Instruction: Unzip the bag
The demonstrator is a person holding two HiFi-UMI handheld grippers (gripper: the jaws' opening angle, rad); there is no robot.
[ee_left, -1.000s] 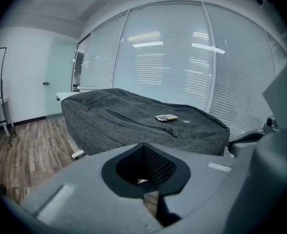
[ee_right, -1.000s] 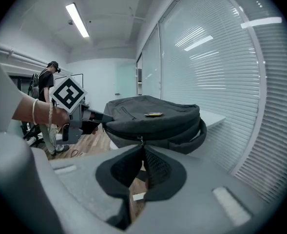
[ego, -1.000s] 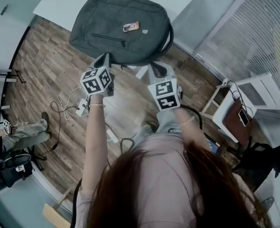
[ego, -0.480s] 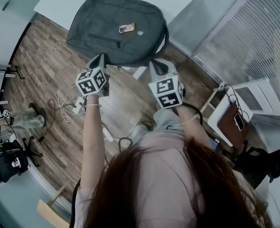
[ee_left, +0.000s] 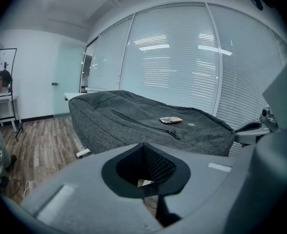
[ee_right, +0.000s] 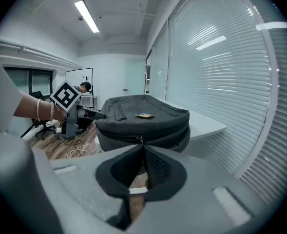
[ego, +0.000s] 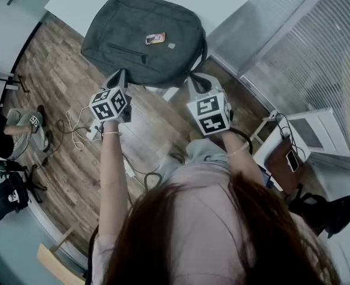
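lying flat on the white table [ego: 222, 2] at 12 o'clock of the head view, the dark grey backpack [ego: 142, 37] overhangs the table's near edge. a small packet [ego: 155, 38] rests on its top face, and its front pocket zipper [ego: 127, 52] is drawn closed. the left tool [ego: 122, 75] hovers just short of the bag's 7 o'clock corner, jaws clenched together on nothing. the right tool [ego: 196, 81] hovers near the 5 o'clock corner, likewise clenched and empty. in the right gripper view the main zipper pull [ee_right: 140, 140] on the bag's side sits at 12 o'clock, just past the jaw tips and untouched. under both tools is the wood floor [ego: 56, 94], with loose cables [ego: 79, 129] at 8 o'clock.
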